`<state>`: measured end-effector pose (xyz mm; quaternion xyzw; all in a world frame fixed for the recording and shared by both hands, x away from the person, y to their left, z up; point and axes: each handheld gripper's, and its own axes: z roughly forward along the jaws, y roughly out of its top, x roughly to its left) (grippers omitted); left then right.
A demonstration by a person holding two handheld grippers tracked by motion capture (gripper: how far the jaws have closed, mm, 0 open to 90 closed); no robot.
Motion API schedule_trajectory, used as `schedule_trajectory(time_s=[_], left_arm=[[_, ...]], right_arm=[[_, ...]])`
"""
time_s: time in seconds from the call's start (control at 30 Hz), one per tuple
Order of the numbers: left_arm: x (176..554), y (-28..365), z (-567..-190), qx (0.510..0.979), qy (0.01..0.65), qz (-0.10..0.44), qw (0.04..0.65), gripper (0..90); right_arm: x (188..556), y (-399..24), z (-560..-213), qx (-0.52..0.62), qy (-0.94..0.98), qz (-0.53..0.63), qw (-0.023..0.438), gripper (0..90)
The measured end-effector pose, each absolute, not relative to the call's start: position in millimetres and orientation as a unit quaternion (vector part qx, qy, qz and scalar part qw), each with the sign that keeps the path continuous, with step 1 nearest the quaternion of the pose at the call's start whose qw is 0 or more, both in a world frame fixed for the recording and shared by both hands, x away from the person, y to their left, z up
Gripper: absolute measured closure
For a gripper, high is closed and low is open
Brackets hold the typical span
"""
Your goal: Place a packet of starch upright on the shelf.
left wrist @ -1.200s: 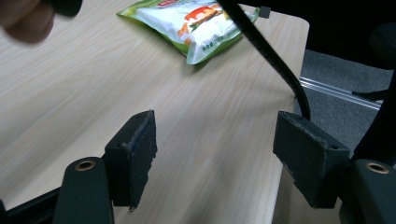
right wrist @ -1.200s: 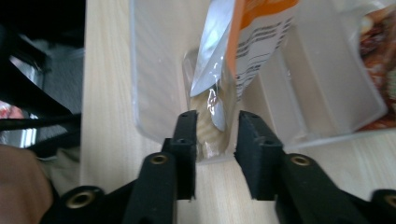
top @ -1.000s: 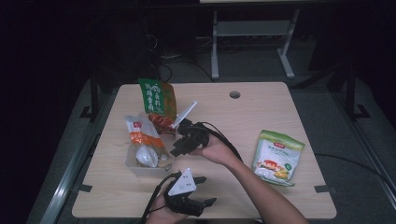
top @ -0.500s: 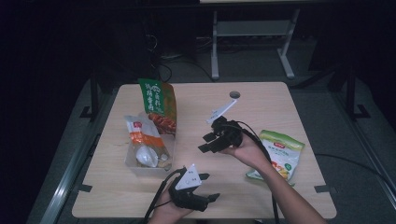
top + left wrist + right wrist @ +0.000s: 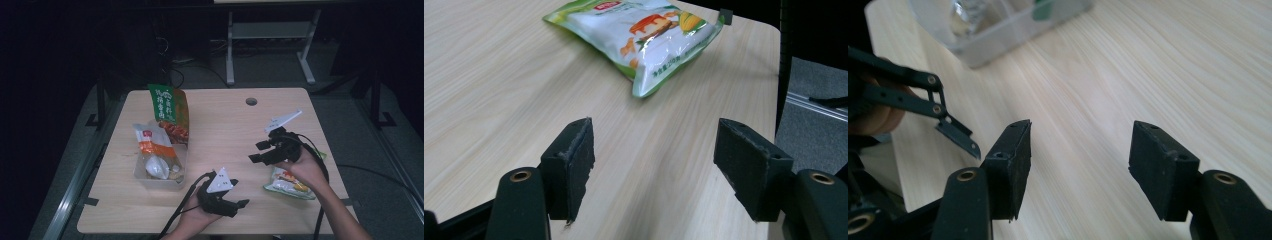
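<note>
Pale wooden tabletop (image 5: 225, 130): we judge the right hand-held gripper (image 5: 261, 151), jaws just opening and empty, must next grasp the green snack pouch (image 5: 290, 182); left hand-held gripper (image 5: 235, 206) wide, empty.

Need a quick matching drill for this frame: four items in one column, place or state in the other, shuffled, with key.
1. left tongs
2. right tongs
3. white-and-green snack bag
4. clear tray

A. lies flat at the table's right edge, partly under a hand
B. holds packets on the table's left part
C. open and empty, facing the snack bag
D. open and empty, facing the tray

Pairs: 1-C, 2-D, 3-A, 4-B
</note>
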<state>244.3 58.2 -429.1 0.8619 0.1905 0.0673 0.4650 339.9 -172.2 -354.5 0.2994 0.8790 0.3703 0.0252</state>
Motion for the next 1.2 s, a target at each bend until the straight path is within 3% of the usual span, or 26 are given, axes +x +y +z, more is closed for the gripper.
schedule_trajectory(time_s=[0.47, 0.9, 1.2], left_arm=[[267.9, 6.2, -429.0, 0.86, 0.188, 0.046, 0.472, 35.6], [290.4, -47.9, -442.7, 0.879, 0.176, 0.024, 0.443, 51.5], [298.9, -65.4, -446.4, 0.889, 0.182, 0.03, 0.42, 51.9]], right_arm=[[327.8, -251.9, -379.7, 0.394, 0.853, 0.34, 0.045, 37.2], [321.3, -314.1, -413.8, 0.484, 0.816, 0.311, 0.05, 33.6], [319.1, -346.8, -433.2, 0.531, 0.788, 0.309, 0.044, 31.9]])
